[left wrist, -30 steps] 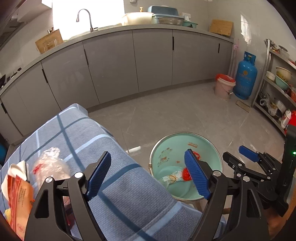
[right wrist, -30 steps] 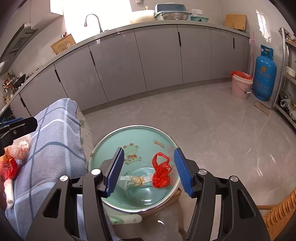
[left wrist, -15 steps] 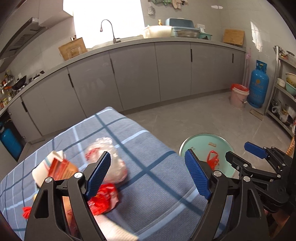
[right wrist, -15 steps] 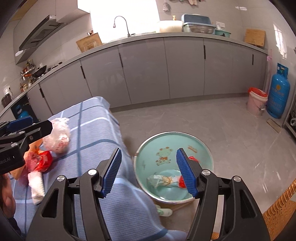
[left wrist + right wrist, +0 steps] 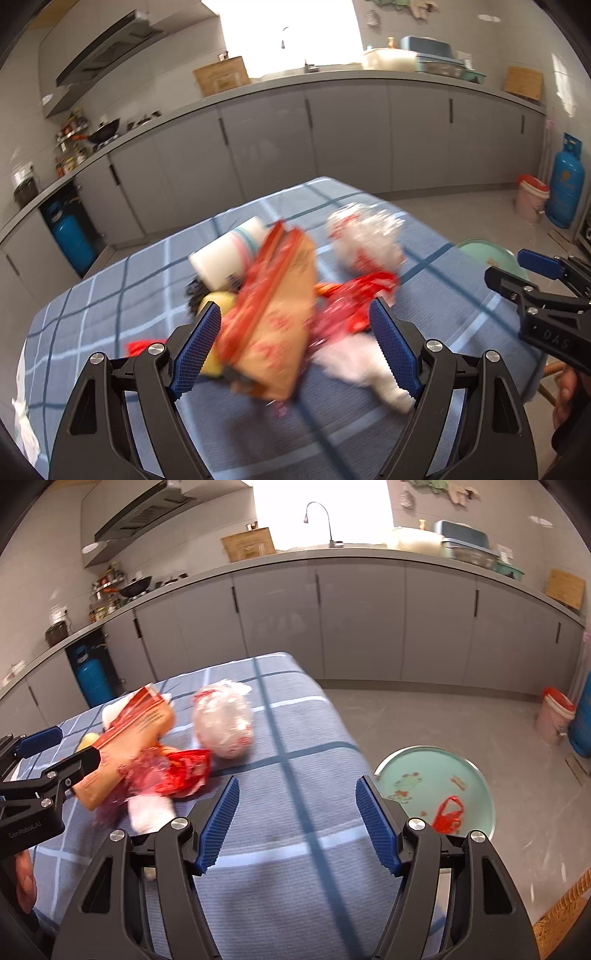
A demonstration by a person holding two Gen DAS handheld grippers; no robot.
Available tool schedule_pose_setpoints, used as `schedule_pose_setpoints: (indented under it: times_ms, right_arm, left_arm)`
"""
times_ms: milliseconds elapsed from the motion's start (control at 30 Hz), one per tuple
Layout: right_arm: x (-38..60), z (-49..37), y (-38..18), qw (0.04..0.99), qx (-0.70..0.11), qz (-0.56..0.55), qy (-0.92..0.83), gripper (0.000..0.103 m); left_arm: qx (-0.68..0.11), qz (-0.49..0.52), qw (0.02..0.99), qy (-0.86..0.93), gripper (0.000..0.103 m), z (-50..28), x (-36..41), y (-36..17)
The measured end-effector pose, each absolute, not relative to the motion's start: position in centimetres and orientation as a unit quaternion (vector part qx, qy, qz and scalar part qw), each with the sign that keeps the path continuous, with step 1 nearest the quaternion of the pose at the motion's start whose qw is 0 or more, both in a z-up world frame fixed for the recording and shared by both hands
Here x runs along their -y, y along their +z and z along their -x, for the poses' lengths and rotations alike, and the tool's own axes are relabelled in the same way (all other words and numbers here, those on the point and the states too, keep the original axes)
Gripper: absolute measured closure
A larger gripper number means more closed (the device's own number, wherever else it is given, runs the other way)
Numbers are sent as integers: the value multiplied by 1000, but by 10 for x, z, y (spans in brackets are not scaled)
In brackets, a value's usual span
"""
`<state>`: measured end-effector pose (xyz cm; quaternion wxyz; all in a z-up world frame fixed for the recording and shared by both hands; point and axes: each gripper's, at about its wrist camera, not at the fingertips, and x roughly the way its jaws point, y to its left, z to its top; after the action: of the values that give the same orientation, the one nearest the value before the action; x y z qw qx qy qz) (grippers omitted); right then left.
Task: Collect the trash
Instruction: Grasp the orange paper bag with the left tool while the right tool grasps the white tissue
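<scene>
A pile of trash lies on the blue checked tablecloth (image 5: 140, 273): a brown and red paper bag (image 5: 273, 314), a crumpled clear plastic bag (image 5: 365, 236), a red wrapper (image 5: 351, 302), a white cup (image 5: 229, 254) and a white tissue (image 5: 362, 365). My left gripper (image 5: 295, 350) is open, just above the paper bag. My right gripper (image 5: 297, 823) is open and empty over the table's right part, right of the plastic bag (image 5: 223, 725). The green basin (image 5: 436, 786) on the floor holds a red bag (image 5: 447, 814).
Grey kitchen cabinets (image 5: 332, 624) run along the back. A pink bucket (image 5: 554, 716) and a blue gas cylinder (image 5: 563, 184) stand at the right wall. Another blue cylinder (image 5: 90, 677) stands under the counter at left. A wicker chair edge (image 5: 561, 915) shows at lower right.
Both grippers have swung left, away from the basin and over the table. The trash pile now sits between the left gripper's fingers. Both stay open.
</scene>
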<state>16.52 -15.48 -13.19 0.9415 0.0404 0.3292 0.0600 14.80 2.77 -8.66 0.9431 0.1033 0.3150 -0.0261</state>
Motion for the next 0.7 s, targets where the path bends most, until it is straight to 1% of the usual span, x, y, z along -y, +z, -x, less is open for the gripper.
schedule_pose_setpoints:
  times_ms: [300,400,700]
  right_arm:
    - [89,-166,-140,931,-345,-6,122,37]
    - [78,-169,-148,926,-356,4,129,37]
    - [67,-167,-167,915,-374,19,148,38]
  left_arm:
    - [-342,-71,937,18,21,-136,-88,-103]
    - [-336,-61,940,19,21,-136,-92,-100]
    - [-341,-60,938,-5,23,-151,-73,-107]
